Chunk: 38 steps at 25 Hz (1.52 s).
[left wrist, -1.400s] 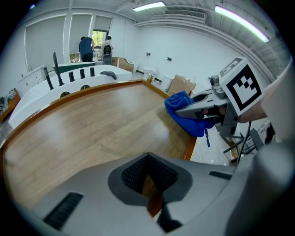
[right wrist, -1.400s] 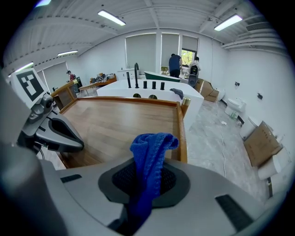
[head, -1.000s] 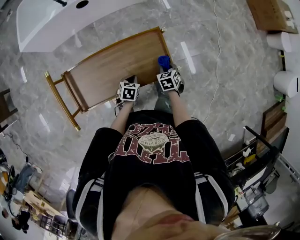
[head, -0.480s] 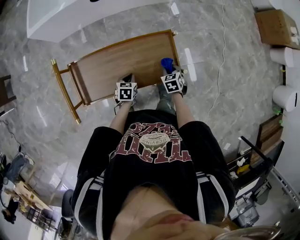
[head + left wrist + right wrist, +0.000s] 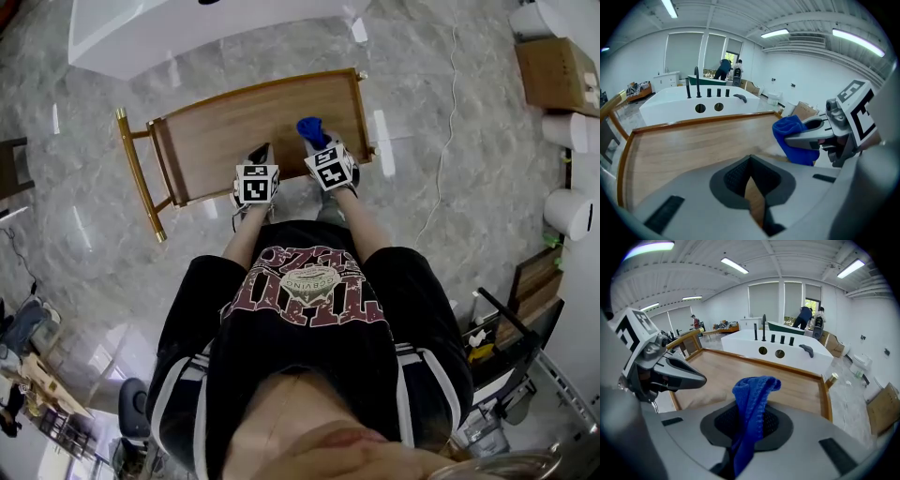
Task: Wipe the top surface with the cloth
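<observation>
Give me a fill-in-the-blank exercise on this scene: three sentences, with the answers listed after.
1. The cloth clamped in the right gripper is ____ in colour.
2. The left gripper, its jaws together, holds ____.
3. The top surface in front of both grippers looks made of ____.

Missing words: blue; nothing; wood

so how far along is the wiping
Done: the cloth is clamped in the right hand-held gripper. In hand: it is over the near right part of the tabletop; contact is unclear. The left hand-held gripper is shut, empty. Left: the wood shows no wiped area, so likely most of it.
</observation>
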Available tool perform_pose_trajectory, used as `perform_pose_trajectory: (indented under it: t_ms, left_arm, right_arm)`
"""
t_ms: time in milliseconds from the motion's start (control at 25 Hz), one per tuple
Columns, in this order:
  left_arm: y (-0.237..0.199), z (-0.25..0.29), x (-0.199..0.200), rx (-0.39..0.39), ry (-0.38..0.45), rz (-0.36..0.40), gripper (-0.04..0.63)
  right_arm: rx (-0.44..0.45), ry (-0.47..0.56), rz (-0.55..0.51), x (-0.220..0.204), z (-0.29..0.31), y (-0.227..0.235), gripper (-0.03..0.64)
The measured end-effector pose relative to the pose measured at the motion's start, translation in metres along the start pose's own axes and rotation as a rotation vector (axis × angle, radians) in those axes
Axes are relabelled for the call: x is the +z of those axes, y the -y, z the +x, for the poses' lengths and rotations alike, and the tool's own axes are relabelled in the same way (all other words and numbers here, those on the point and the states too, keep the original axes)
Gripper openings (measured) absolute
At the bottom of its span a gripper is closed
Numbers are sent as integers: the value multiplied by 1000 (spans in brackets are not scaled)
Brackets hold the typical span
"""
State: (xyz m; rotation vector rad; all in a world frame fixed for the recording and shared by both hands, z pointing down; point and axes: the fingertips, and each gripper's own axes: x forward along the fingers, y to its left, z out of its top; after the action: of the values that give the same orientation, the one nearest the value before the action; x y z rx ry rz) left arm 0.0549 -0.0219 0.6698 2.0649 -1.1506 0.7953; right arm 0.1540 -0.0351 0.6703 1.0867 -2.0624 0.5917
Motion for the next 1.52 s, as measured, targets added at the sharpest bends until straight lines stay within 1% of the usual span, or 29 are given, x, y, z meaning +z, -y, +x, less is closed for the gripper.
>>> perform_pose_trajectory:
  t_ms: [200, 400, 560, 720, 880, 1120, 1520]
  left_arm:
    - [-2, -12, 19, 12, 68, -1, 46]
    - [-8, -29, 42, 34, 133, 3, 46]
    - [-19, -45, 60, 56, 190, -7, 46]
    - [-25, -62, 79, 74, 244, -12, 46]
    - [-28, -81, 102, 90, 305, -1, 46]
    - [-32, -112, 137, 120, 406, 20, 46]
    - [-19, -161, 183, 121, 525, 71, 46]
  right_arm:
    - [57, 67, -18, 35, 3, -24, 58]
    - [72, 140, -26, 65, 1, -32, 58]
    - [96, 222, -26, 101, -8, -42, 58]
    - [120, 293, -48, 133, -20, -56, 58]
    - [134, 348, -58, 158, -30, -66, 58]
    - [145, 438, -46, 189, -50, -73, 58]
    - [149, 580, -72, 237, -97, -83, 58]
